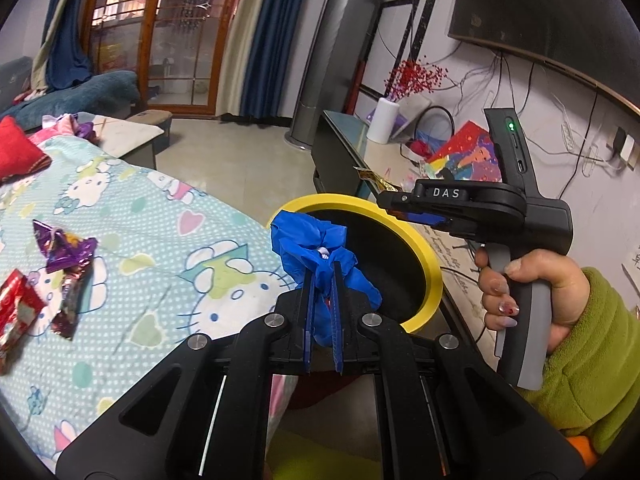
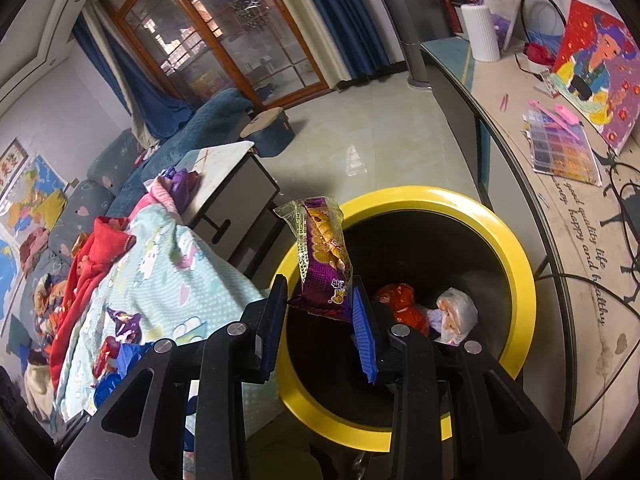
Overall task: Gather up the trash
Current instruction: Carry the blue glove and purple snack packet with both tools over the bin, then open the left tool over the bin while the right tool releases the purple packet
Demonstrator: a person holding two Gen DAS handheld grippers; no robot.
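Bedside, yellow-rimmed bin [image 2: 516, 256]: your left claw [image 1: 323, 280] clamped on blue glove [image 1: 316, 240]; right claw [image 2: 320, 300] pinching purple snack wrapper [image 2: 324, 256] above it.

A cartoon-cat bedsheet [image 1: 132, 248] fills nine o'clock. A white ribbed vase [image 2: 480, 32] and colourful painting [image 2: 592, 76] sit at one o'clock; wood-framed glass doors [image 1: 176, 40] at eleven.

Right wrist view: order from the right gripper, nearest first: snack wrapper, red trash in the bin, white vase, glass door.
1. Snack wrapper: between the right gripper fingers, over the bin's near-left rim.
2. Red trash: down inside the yellow bin, just right of the fingers.
3. White vase: on the counter, upper right.
4. Glass door: far wall, upper left.
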